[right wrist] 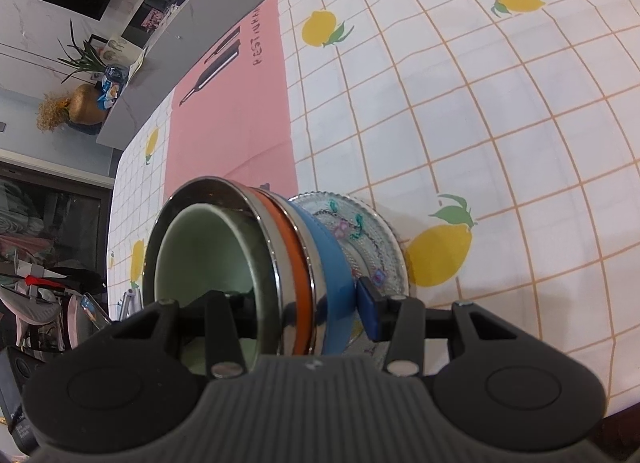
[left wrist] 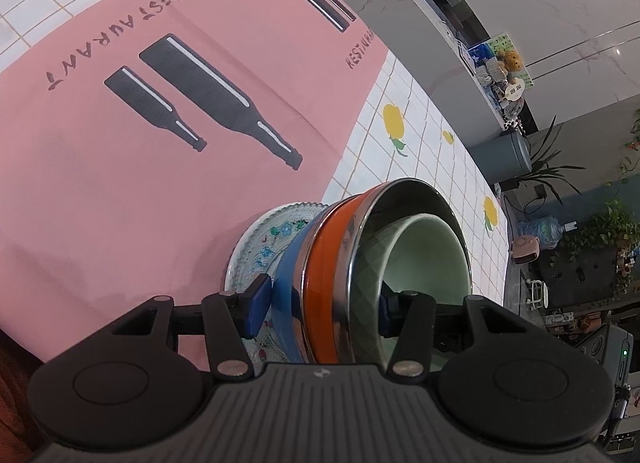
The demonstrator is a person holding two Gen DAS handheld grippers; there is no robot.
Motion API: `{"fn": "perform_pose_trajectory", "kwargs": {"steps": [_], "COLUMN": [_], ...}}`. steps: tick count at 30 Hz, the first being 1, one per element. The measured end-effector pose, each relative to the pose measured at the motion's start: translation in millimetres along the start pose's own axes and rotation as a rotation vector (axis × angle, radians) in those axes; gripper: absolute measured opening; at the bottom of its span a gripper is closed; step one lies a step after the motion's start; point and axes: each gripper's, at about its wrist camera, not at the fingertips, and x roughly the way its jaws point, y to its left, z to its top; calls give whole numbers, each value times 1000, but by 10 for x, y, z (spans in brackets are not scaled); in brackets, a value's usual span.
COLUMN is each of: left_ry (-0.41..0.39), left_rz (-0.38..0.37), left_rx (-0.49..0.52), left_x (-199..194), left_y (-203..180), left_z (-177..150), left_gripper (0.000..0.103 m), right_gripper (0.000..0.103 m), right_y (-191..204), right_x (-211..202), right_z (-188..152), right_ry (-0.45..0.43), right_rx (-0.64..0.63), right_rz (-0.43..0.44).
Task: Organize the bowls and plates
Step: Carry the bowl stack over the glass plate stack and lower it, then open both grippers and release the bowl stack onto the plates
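Note:
A nested stack of bowls fills both wrist views: a blue bowl (left wrist: 290, 263), an orange bowl (left wrist: 320, 259) with a steel rim, a steel bowl (left wrist: 416, 193) and a pale green bowl (left wrist: 428, 255) innermost. Behind the stack is a clear glass plate (left wrist: 264, 239) with a flower pattern. My left gripper (left wrist: 322, 307) is shut on the stack's wall, one blue pad (left wrist: 258, 303) outside by the blue bowl, the other inside the green bowl. My right gripper (right wrist: 304, 307) clamps the stack (right wrist: 296, 255) from the opposite side, with its pad (right wrist: 368, 313) between blue bowl and plate (right wrist: 372, 231).
The table has a white checked cloth with lemons (right wrist: 440, 255) and a pink placemat (left wrist: 160, 123) printed with bottles. Beyond the table edge stand a grey counter (right wrist: 132, 103), plants and household clutter (left wrist: 580, 247).

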Motion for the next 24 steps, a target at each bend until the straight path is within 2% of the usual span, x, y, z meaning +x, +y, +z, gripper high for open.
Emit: {"fn": "perform_pose_trajectory", "kwargs": {"steps": [24], "left_ry": [-18], "left_rz": [33], "left_rx": [54], "left_x": [9], "left_y": [-75], "left_z": [-32], "left_gripper": [58], "right_gripper": [45], "right_y": [-132], "right_x": [42], "right_z": [-17], "right_ry": [7], "right_rx": [18], "right_rz": [42]}}
